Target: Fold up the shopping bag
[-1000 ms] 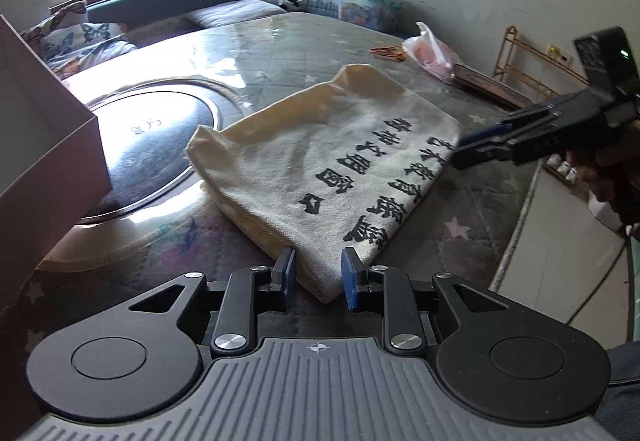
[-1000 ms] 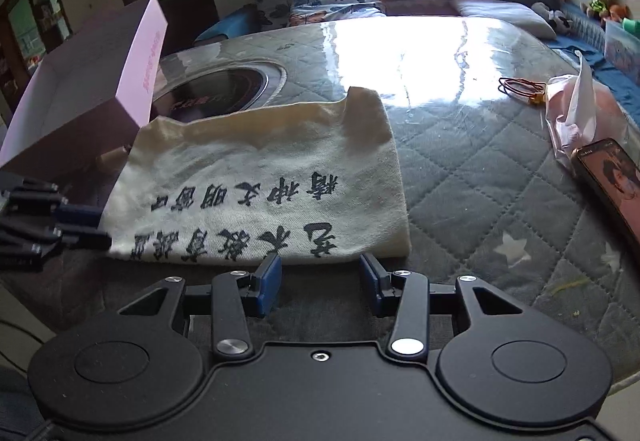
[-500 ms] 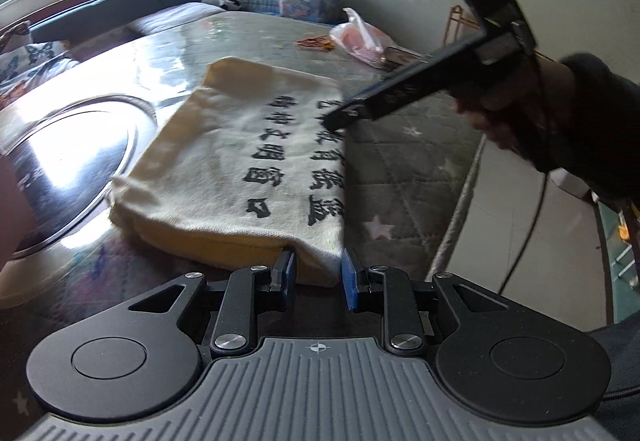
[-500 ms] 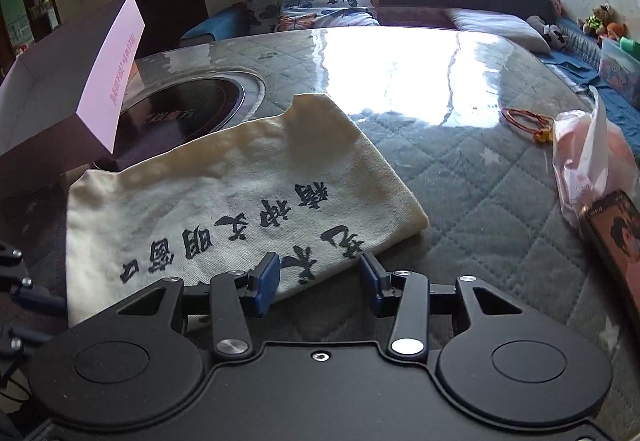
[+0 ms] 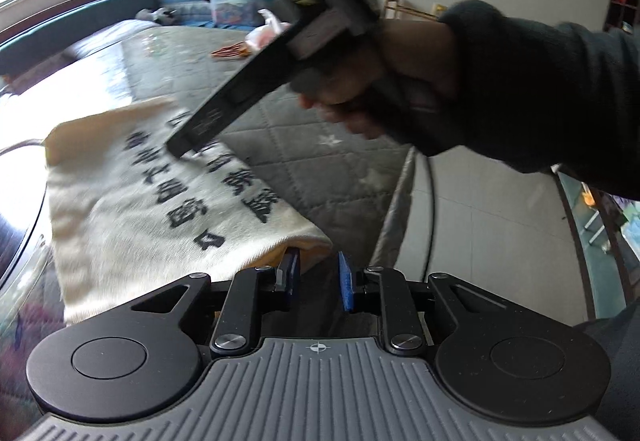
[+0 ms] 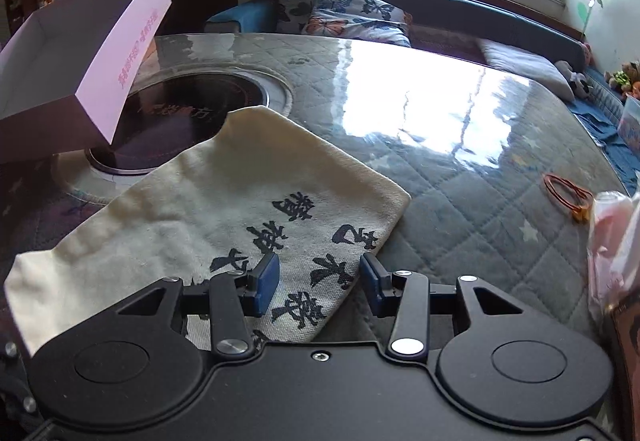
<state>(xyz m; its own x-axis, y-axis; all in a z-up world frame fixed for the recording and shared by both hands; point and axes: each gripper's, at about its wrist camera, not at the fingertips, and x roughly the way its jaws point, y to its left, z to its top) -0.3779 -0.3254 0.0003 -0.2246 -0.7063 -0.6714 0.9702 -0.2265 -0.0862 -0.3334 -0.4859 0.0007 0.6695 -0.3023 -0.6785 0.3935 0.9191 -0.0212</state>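
A cream cloth shopping bag with black printed characters lies folded flat on the quilted table; in the right wrist view the bag spreads from centre to lower left. My left gripper is open at the bag's near corner, its left pad against the folded edge. My right gripper is open, low over the bag's printed end, with the cloth between its blue pads. In the left wrist view the right gripper, held by a hand in a dark sleeve, has its tip down on the bag.
A pink open box rests over a dark round inset plate at the left. An orange rubber-band bundle and a pink plastic bag lie at the right. The table edge drops to the floor just right of the bag.
My right gripper has come forward and down over the bag's printed end. My left gripper has swung left round the bag's near corner; the bag looks shifted.
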